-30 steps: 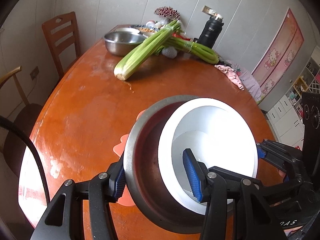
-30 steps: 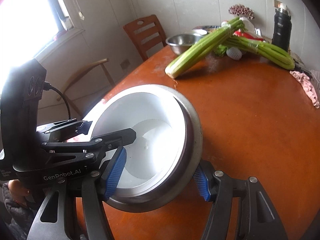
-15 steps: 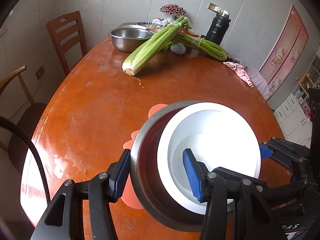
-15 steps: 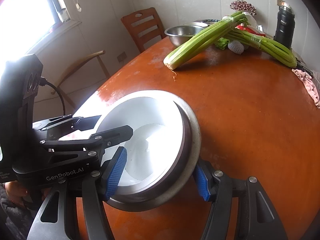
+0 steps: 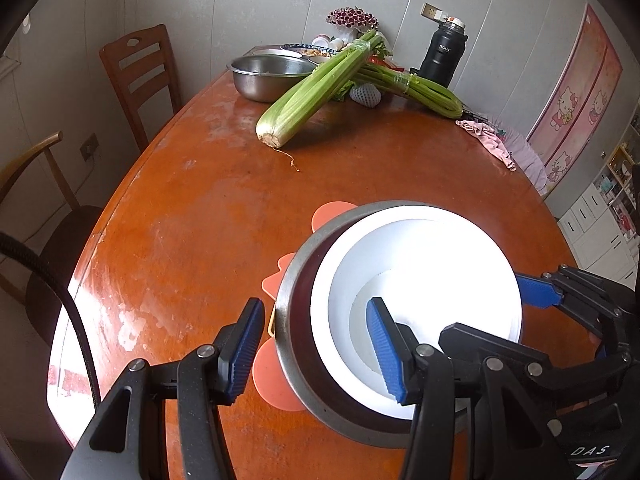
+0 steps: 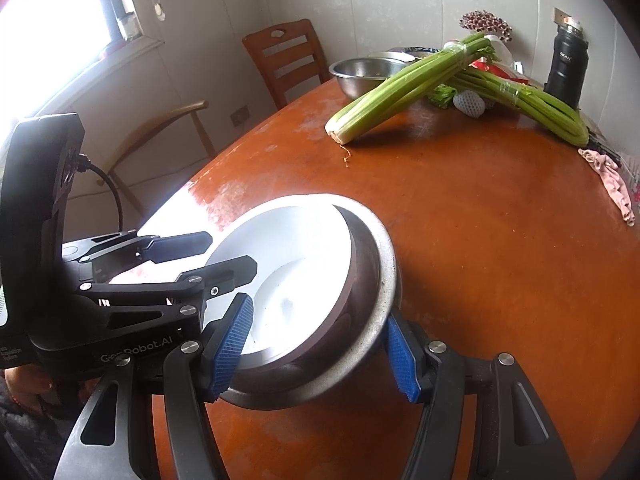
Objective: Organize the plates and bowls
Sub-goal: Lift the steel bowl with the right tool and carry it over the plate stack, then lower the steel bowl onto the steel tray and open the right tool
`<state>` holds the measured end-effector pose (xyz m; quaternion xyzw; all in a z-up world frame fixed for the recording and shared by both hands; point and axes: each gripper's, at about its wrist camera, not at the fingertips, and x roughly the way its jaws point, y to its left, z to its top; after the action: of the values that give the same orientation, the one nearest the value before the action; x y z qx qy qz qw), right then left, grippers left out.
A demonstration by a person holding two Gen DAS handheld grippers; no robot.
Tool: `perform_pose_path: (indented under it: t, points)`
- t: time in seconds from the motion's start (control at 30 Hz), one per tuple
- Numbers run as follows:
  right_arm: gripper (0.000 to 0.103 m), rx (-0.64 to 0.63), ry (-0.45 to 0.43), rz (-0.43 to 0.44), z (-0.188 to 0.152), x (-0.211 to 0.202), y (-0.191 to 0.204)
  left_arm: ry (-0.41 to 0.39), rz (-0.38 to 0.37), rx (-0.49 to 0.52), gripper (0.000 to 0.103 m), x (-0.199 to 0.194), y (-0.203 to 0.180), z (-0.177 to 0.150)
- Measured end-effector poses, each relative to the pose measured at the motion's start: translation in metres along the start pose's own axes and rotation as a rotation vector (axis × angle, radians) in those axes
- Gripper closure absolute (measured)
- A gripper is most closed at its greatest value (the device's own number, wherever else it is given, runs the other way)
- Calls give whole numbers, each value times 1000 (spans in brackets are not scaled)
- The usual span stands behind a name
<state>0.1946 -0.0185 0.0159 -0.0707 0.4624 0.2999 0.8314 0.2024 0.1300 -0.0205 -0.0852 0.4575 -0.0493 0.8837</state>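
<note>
Step in hand: I judge this to be the set-down of the nested stack. The white bowl (image 5: 420,280) sits inside the metal bowl (image 5: 304,320), and that stack appears to rest on the orange mat (image 5: 276,376) near the front edge of the table (image 5: 192,208). Whether the metal bowl has full contact with the mat, I cannot tell.

Gripper state, left: the left gripper (image 5: 316,344) straddles the near rim of the stack. Its outer pad stands apart from the metal wall, and its inner pad hangs inside the white bowl. The jaws are spread and, as far as I can see, grip nothing.

Gripper state, right: the right gripper (image 6: 320,348) straddles the opposite rim. Its outer pad lies against or just beside the metal rim; its inner pad is inside, near the white bowl. I cannot tell whether it pinches the rim.

Pose: both tools reach in low from the front of the table, fingers pointing roughly toward each other across the stack, slightly tilted downward.

Next move, my judgement: confirm the stack sits flat, widen the right jaws, then lift both tools straight up so that no pad drags the rim. The celery (image 6: 400,96) and the steel basin (image 6: 364,74) lie well apart at the far side and do not obstruct.
</note>
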Motion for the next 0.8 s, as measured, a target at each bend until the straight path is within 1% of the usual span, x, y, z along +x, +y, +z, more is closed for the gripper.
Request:
perform_pose_path:
  t: [0.2,0.43,0.67,0.8]
  points:
    - [37,-8,2,-42,-1,3,1,3,2,-6,50,0,3,-2]
    - [37,-83,-33,-175,-1,0,8,6,16,-10,50,0,5,-3]
    - [37,-95,-36,-192,-1,2,8,5,24,-2,49,-2,4,-4]
    - [37,-89,-30,-222,-1,6,6,6,34,-5,48,-1,4,-6]
